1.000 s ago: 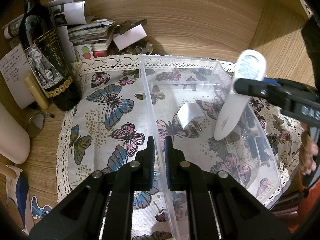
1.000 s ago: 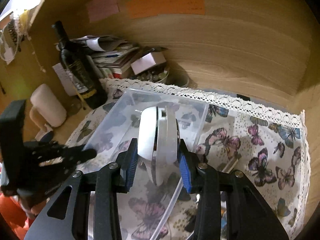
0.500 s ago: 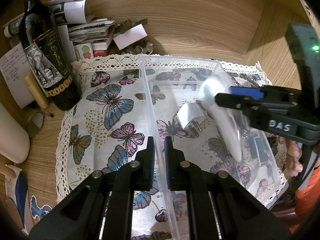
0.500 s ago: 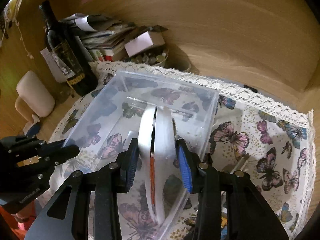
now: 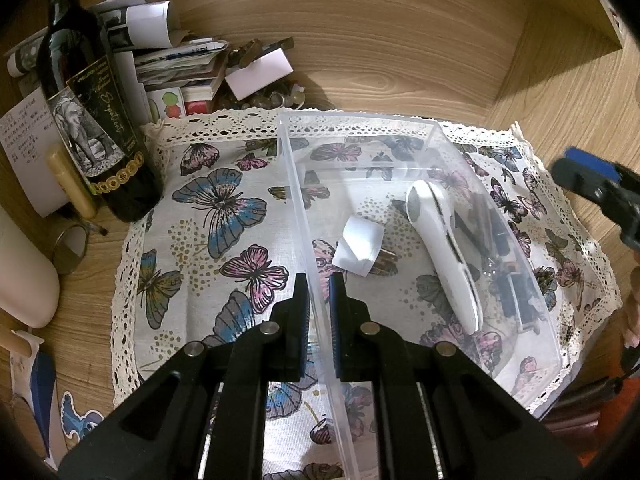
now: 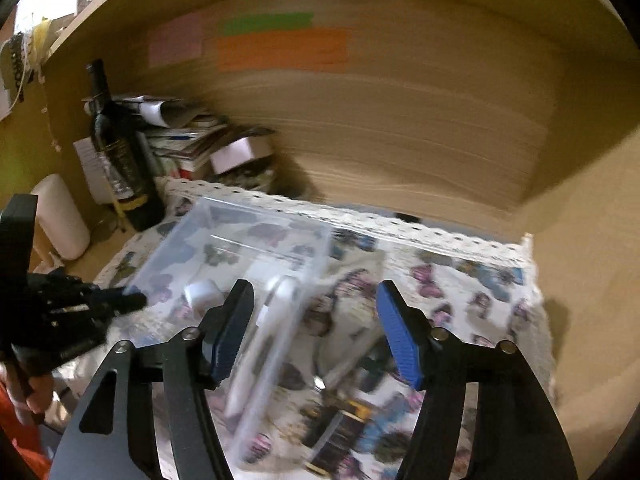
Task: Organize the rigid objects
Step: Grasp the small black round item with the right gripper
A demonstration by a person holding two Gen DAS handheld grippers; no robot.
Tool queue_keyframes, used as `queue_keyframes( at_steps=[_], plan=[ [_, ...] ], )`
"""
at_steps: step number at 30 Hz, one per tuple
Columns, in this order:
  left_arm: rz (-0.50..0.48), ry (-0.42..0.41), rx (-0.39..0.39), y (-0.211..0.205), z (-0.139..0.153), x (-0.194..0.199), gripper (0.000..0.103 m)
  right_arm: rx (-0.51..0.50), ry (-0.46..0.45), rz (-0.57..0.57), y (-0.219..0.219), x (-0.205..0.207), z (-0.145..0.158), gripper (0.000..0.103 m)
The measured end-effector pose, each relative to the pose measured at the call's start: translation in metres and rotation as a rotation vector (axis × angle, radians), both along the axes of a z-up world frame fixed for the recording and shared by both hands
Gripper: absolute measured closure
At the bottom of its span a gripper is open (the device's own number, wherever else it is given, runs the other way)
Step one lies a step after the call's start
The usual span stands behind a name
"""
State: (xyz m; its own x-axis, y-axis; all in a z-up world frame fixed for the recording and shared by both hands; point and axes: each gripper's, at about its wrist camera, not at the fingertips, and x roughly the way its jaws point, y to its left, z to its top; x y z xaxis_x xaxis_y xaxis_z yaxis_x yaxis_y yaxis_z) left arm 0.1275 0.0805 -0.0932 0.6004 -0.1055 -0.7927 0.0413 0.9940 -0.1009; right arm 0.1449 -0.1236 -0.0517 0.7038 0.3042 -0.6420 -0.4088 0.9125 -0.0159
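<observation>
- Where it lies on the floor of the clear rectangular plastic bin (image 5: pixel 496 216), the long white oval-headed handheld device (image 5: pixel 440 256) runs from its head at about 12 o'clock to its tail at about 5 o'clock, close to the bin's right-hand wall; nothing grips it.
- At about 9 o'clock from the device, apart from it and also inside the bin, lies the small white plug adapter with metal prongs (image 5: pixel 360 250).
- Dark small items at 3 o'clock of the device, against the bin's right wall, are too blurred by the plastic to identify, or to place inside or outside it.
- Left gripper (image 5: pixel 319 292): black fingers pinched narrowly on the bin's left wall, one finger on each side of it.
- Right gripper (image 6: pixel 316 320): blue-padded jaws spreading apart with nothing held between them; in the blurred right wrist view the device lies below and past the left finger, inside the bin.
- Beneath the bin: white butterfly-print cloth with lace edging (image 5: pixel 208 216) on a wooden surface.
- At 10 o'clock of the cloth: dark glass wine bottle with an elephant label (image 5: pixel 86 120), upright; stacked papers and booklets (image 5: pixel 168 60) behind it.
</observation>
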Motion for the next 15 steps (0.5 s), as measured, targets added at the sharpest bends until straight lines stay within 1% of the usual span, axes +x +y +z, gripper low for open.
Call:
queue_keyframes(
  at_steps=[3, 7, 10, 15],
  plan=[
    [-0.001, 0.000, -0.001, 0.000, 0.000, 0.000, 0.094, -0.030, 0.002, -0.059, -0.016, -0.006, -0.008, 0.035],
    [-0.001, 0.000, -0.001, 0.000, 0.000, 0.000, 0.094, -0.039, 0.045, -0.107, -0.035, -0.012, -0.024, 0.035],
    [-0.002, -0.001, 0.000, 0.000, 0.000, 0.000, 0.094, -0.015, 0.100, -0.147, -0.048, -0.013, -0.043, 0.035],
    [-0.002, -0.002, 0.000, 0.000, 0.000, -0.001, 0.094, 0.072, 0.216, -0.214, -0.068, -0.012, -0.080, 0.035]
  ],
)
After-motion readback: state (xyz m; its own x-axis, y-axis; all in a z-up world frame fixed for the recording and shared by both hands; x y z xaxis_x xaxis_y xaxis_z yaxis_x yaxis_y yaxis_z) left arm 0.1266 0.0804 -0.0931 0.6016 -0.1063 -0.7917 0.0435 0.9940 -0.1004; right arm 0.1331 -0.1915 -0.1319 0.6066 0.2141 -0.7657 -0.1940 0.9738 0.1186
